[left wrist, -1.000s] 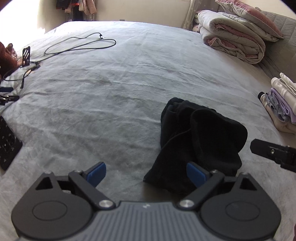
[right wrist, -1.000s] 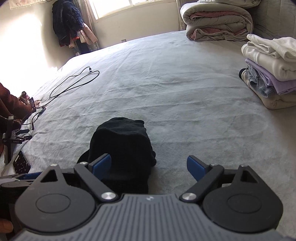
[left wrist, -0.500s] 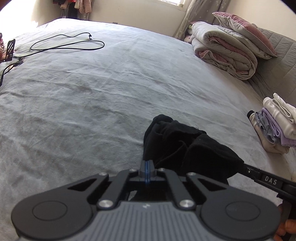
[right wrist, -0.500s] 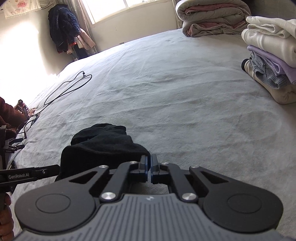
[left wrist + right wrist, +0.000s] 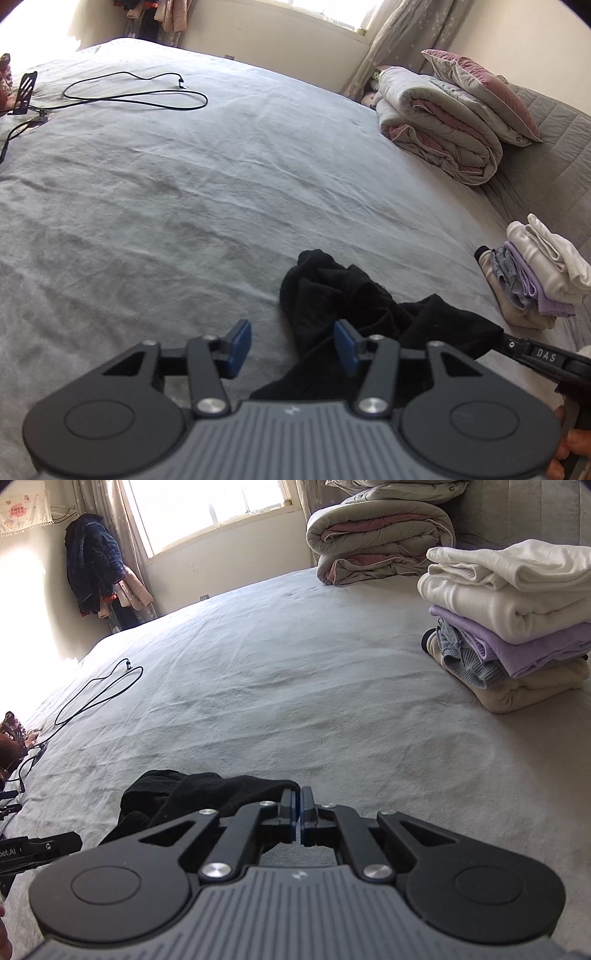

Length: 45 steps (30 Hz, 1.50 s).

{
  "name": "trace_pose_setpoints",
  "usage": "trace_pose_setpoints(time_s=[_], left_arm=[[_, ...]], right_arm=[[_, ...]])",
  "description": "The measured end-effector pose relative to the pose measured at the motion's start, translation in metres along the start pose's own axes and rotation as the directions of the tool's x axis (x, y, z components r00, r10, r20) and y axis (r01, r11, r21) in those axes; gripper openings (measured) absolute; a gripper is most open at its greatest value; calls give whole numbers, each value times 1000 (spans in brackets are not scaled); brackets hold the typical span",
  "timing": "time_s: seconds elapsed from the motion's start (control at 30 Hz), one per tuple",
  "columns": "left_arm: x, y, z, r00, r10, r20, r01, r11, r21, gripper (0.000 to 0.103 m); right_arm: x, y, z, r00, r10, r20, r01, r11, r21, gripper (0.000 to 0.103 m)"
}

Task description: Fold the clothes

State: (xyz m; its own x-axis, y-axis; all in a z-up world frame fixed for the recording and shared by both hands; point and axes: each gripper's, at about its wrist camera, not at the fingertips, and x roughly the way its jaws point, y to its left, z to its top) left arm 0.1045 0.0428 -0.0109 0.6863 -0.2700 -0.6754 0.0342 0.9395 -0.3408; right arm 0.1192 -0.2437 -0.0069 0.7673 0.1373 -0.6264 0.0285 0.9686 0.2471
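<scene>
Crumpled black knit garment (image 5: 354,314) lay bunched on grey bedsheet (image 5: 184,206). Right tool (image 5: 297,814) was clamped on its edge; left tool (image 5: 291,345) was opening, cloth between but unpressed. Best: regrip opposite edge, pull taut, spread flat before folding.

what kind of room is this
Most likely a bedroom in a home. A wide bed with a grey sheet fills the view, a rolled duvet and pillow lie at its far end, and a stack of folded clothes sits on it.
</scene>
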Motion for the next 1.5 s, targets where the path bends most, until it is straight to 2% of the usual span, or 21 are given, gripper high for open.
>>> trace_pose_setpoints(time_s=[0.13, 0.17, 0.23, 0.27, 0.3, 0.33, 0.43, 0.5, 0.63, 0.73, 0.8, 0.87, 0.93, 1.0, 1.03, 1.17, 1.27, 1.33, 1.37, 1.4, 1.5], left_arm=[[19, -12, -7, 998, 21, -62, -18, 999, 42, 59], [25, -11, -9, 996, 29, -89, -26, 999, 29, 59], [33, -7, -14, 992, 25, -125, -27, 1000, -11, 58], [33, -6, -15, 992, 16, -128, -20, 999, -26, 58], [32, -5, -15, 992, 8, -125, -12, 999, -35, 49], [30, -5, -15, 992, -7, -124, 2, 999, -42, 36], [24, -5, -15, 991, -42, -125, 34, 997, -64, 15], [18, -6, -17, 992, -46, -116, 39, 997, -62, 10], [1, -5, -18, 994, -70, -87, 63, 995, -79, 8], [-13, 2, -18, 995, -77, -70, 70, 992, -100, 8], [-24, 8, -19, 996, -71, -58, 64, 992, -104, 7], [-34, 13, -21, 997, -64, -49, 58, 993, -101, 7], [-44, 18, -24, 998, -55, -43, 51, 994, -97, 7], [-53, 23, -27, 998, -49, -43, 45, 995, -91, 7], [-58, 27, -29, 997, -53, -48, 49, 995, -92, 7], [-73, 37, -37, 988, -115, -100, 106, 990, -91, 7], [-84, 38, -45, 982, -142, -128, 135, 989, -64, 7], [-89, 38, -52, 974, -161, -157, 157, 987, -37, 7], [-89, 38, -55, 965, -180, -190, 179, 984, -20, 7], [-88, 38, -59, 955, -198, -223, 202, 979, -4, 7], [-84, 38, -68, 923, -222, -313, 246, 968, 38, 8]], right_arm=[[4, 2, -3, 1000, 6, -31, -6, 1000, -15, 7], [4, 3, -5, 999, 10, -37, -11, 1000, -24, 16], [4, 5, -8, 998, 24, -52, -25, 999, -33, 25], [4, 4, -10, 997, 40, -59, -41, 999, -20, 43], [3, 4, -11, 996, 60, -66, -60, 998, -4, 50], [3, 5, -12, 993, 90, -75, -89, 996, 18, 52], [1, 14, -15, 977, 188, -96, -183, 981, 64, 52], [-1, 21, -17, 961, 254, -108, -245, 965, 91, 52], [1, 36, -25, 915, 378, -143, -357, 921, 156, 52], [0, 49, -33, 883, 435, -175, -410, 898, 160, 52], [-3, 60, -39, 870, 452, -195, -435, 891, 128, 52], [-6, 72, -45, 870, 444, -216, -440, 895, 68, 51], [-8, 83, -52, 875, 424, -233, -436, 900, 0, 39], [-8, 91, -59, 879, 403, -254, -430, 901, -58, 11], [-9, 93, -61, 882, 394, -259, -426, 902, -76, 9], [-12, 83, -64, 885, 391, -254, -416, 908, -54, 9], [-18, 70, -60, 877, 418, -236, -427, 904, 15, 21], [-23, 65, -56, 878, 427, -215, -427, 903, 50, 24], [-25, 63, -54, 877, 437, -201, -431, 899, 71, 39], [-26, 61, -53, 874, 447, -189, -438, 894, 91, 48], [-27, 61, -50, 859, 482, -173, -463, 876, 137, 48]])
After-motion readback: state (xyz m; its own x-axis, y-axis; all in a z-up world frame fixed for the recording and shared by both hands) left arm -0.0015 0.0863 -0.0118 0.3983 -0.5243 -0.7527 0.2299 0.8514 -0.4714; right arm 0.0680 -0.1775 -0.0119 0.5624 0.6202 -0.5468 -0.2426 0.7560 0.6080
